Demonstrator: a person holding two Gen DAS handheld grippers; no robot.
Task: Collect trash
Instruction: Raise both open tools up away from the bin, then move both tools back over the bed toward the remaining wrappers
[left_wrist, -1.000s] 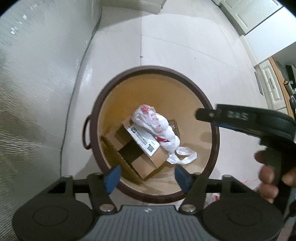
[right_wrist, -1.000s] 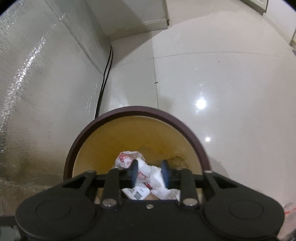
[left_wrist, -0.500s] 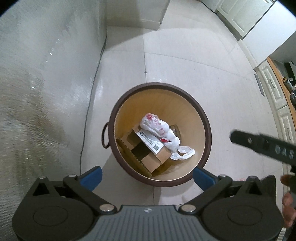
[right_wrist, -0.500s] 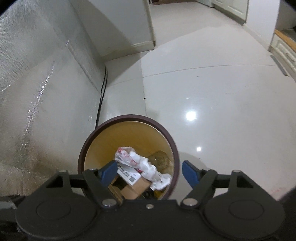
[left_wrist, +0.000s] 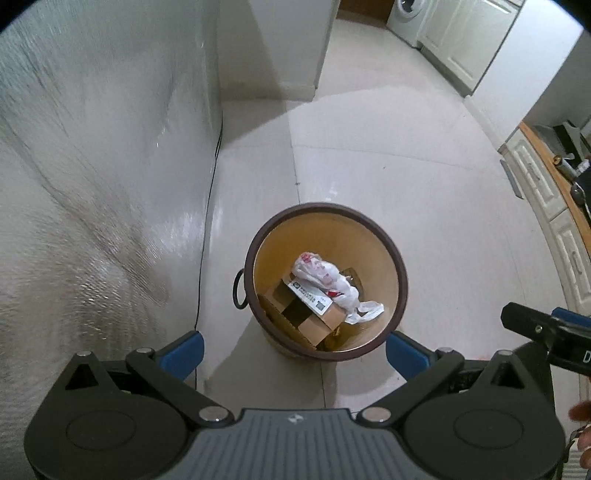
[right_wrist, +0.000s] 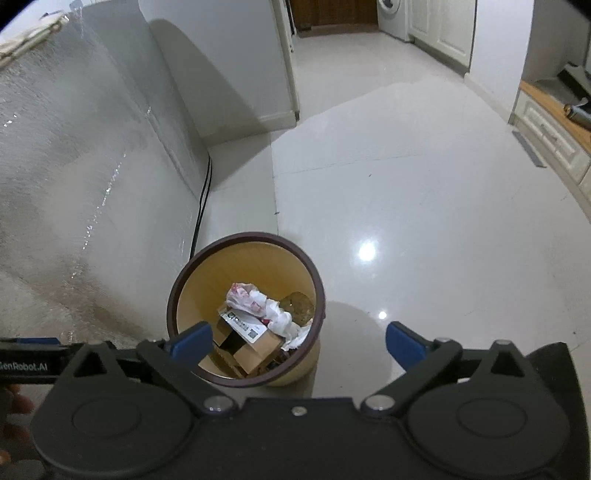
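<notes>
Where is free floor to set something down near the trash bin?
Bare tile lies right of the trash bin, toward the cabinets. Left is narrow: silver wall and black cable. Inside, cardboard box and plastic bag crowd it.

Left gripper (left_wrist: 293, 350) and right gripper (right_wrist: 297, 343) both empty, jaws spread wide

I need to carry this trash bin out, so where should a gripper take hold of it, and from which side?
Grip the ring handle on the trash bin, coming from the wall side. It stands clear of the wall. The open left gripper is nearer that side.
</notes>
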